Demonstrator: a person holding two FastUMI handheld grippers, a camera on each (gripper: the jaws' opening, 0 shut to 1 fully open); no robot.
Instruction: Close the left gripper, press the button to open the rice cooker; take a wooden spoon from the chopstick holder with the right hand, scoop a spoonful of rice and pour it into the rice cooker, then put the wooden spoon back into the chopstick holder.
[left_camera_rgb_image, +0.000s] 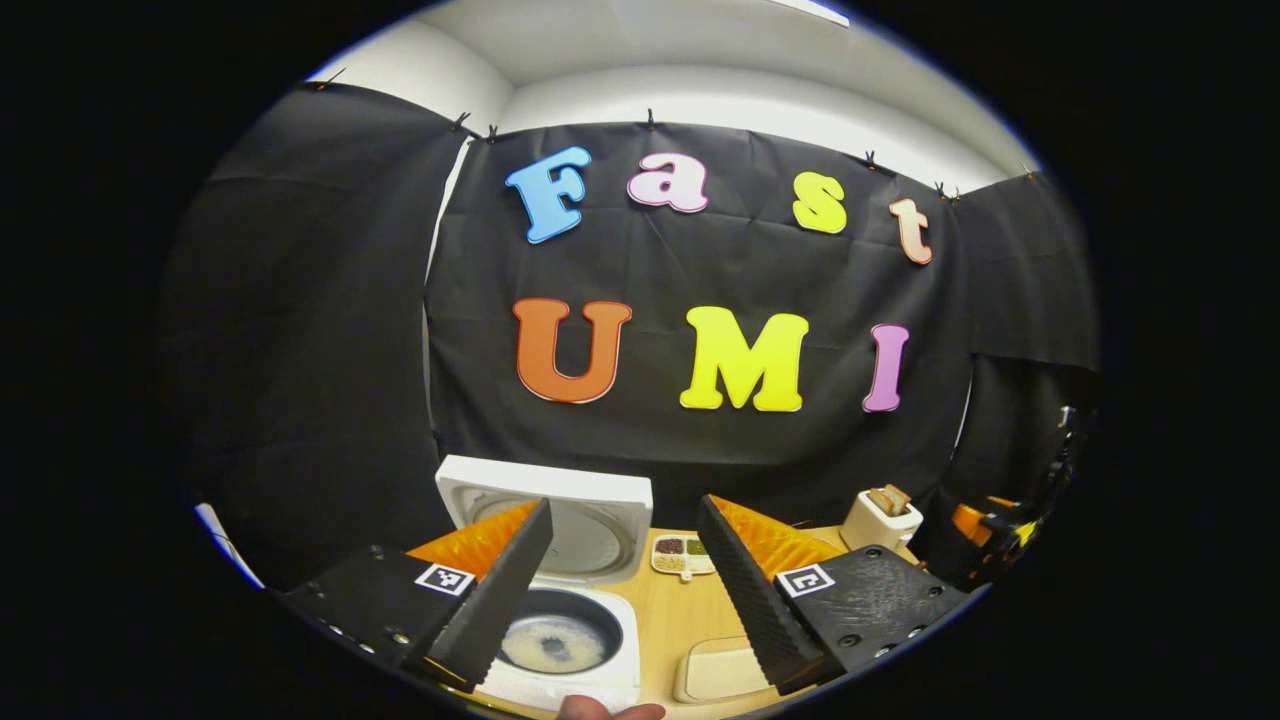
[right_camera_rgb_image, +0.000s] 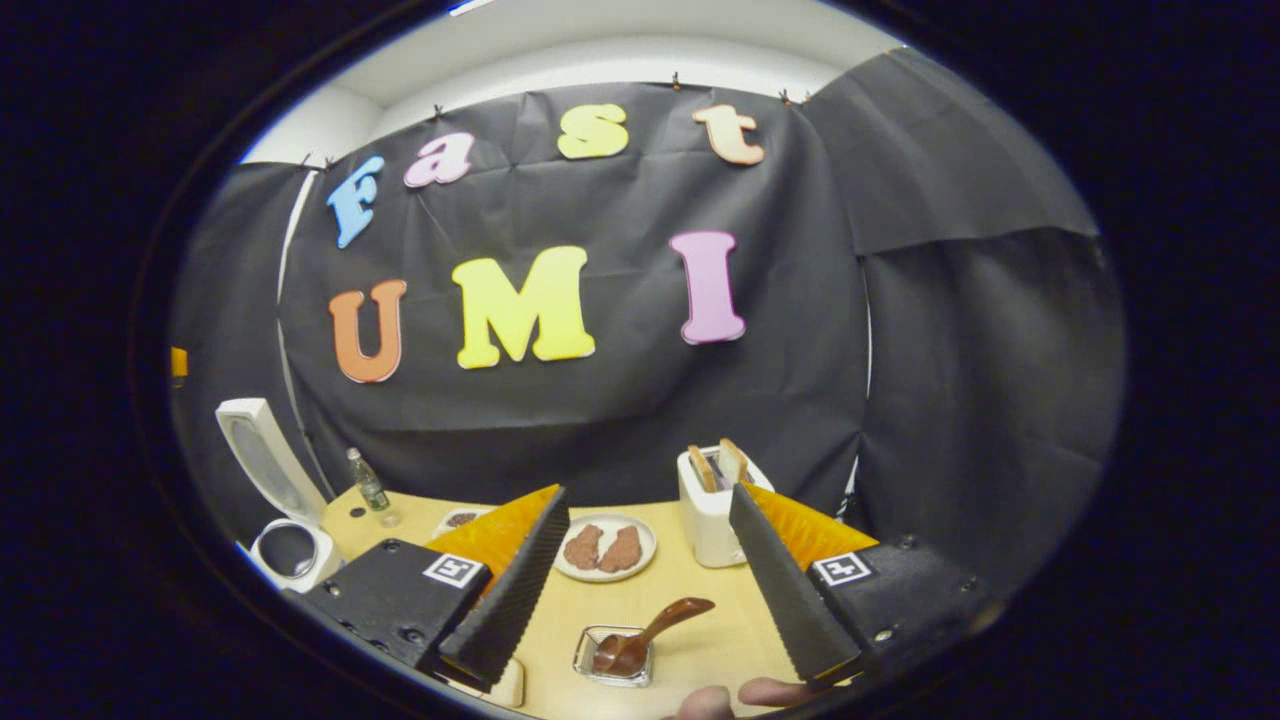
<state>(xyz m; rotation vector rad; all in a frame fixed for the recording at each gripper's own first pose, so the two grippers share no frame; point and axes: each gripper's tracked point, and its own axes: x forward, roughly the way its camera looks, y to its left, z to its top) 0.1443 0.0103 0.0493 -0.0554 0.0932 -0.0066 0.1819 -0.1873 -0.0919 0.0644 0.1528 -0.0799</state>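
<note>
Left tongs (left_camera_rgb_image: 620, 585): released, fingers spread wide, nothing between them. I hold them above the tabletop (left_camera_rgb_image: 690, 610). Through the gap I see the rice cooker (left_camera_rgb_image: 565, 640) directly below and ahead, lid (left_camera_rgb_image: 550, 520) standing upright at the back, inner pot exposed with a pale layer in the bottom. Past the cooker, a small divided dish (left_camera_rgb_image: 682, 556) of grains sits mid-table. A pale rectangular tray (left_camera_rgb_image: 720, 670) lies just beside the cooker, partly behind the right-hand finger. Further off, a white toaster (left_camera_rgb_image: 880, 518) with bread in its slots.

Right tongs (right_camera_rgb_image: 650, 585): also released, empty. Between the fingers, near the front edge of the tabletop, the wooden spoon (right_camera_rgb_image: 650, 630) rests bowl-down in a small clear square holder (right_camera_rgb_image: 612, 660), handle tilted up to the right. Beyond it, a white plate (right_camera_rgb_image: 605, 547) with two brown pieces; the toaster stands just beside it. The rice cooker is well apart from the spoon, at the far left, with a small bottle (right_camera_rgb_image: 368, 480) near it. Fingertips of my hand (right_camera_rgb_image: 740, 697) show at the bottom edge.
</note>
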